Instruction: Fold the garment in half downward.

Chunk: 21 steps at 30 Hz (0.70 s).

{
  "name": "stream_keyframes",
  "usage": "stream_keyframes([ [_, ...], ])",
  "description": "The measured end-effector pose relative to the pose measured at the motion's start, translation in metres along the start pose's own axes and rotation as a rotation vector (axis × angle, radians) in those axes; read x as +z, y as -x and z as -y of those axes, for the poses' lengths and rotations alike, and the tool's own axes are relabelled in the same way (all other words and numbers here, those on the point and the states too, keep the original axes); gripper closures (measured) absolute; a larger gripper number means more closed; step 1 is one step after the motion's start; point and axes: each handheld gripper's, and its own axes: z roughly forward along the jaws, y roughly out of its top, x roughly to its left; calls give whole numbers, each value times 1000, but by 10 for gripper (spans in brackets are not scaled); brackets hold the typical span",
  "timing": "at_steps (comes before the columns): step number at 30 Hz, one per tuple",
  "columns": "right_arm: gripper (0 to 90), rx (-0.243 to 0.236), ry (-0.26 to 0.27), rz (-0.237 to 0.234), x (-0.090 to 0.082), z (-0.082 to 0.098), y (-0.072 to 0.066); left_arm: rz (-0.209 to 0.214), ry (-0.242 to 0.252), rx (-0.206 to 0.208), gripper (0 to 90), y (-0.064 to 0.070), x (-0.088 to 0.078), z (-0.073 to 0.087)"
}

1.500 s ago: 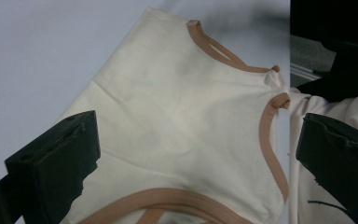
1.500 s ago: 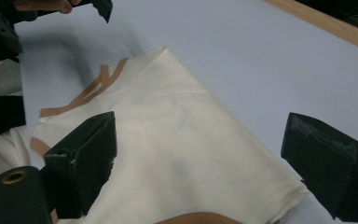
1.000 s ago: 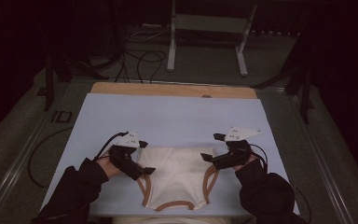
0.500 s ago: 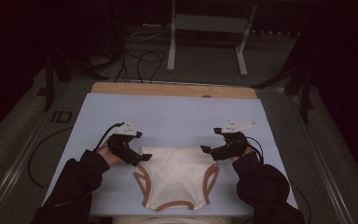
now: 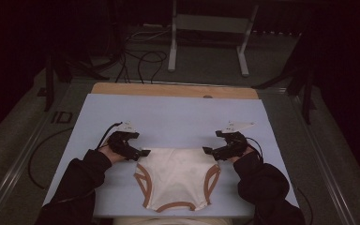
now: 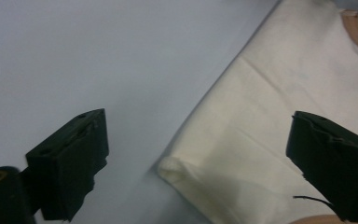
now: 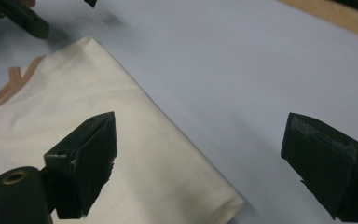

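A cream garment [image 5: 178, 176] with brown trim lies flat on the light blue mat [image 5: 178, 117]. My left gripper [image 5: 142, 152] sits at its top left corner, low over the mat. In the left gripper view the folded corner of the garment [image 6: 270, 130] lies between the jaws of the left gripper [image 6: 200, 158]; they have just been closing a little but stand apart from the cloth. My right gripper [image 5: 209, 151] sits at the top right corner. In the right gripper view it [image 7: 205, 161] is open, with the garment's corner [image 7: 98, 154] between its jaws, untouched.
The mat covers a wooden table whose bare far edge [image 5: 173, 90] shows beyond it. A metal stand [image 5: 206, 28] and cables [image 5: 140, 61] are on the floor behind the table. The person's dark sleeves [image 5: 75, 183] come in from below.
Both hands have shifted slightly away from the person and sunk toward the mat, and the jaws now sit at the garment's top corners. The garment has not moved.
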Motion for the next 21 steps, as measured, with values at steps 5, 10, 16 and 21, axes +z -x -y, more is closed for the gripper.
stream_keyframes([
  [5, 104, 33, -46, -1, 13, 14, 6, -3, -23, -12, 154, -4, 7, 6],
  [10, 133, 58, -94, -7, 24, 24, 11, -25, -52, 0, 176, -4, 13, 9],
  [16, 205, 78, -150, -11, 31, 33, 16, -3, -87, 26, 356, -4, 19, 14],
  [21, 283, 85, -172, -24, 32, 35, 18, 2, -102, 38, 480, -2, 19, 16],
])
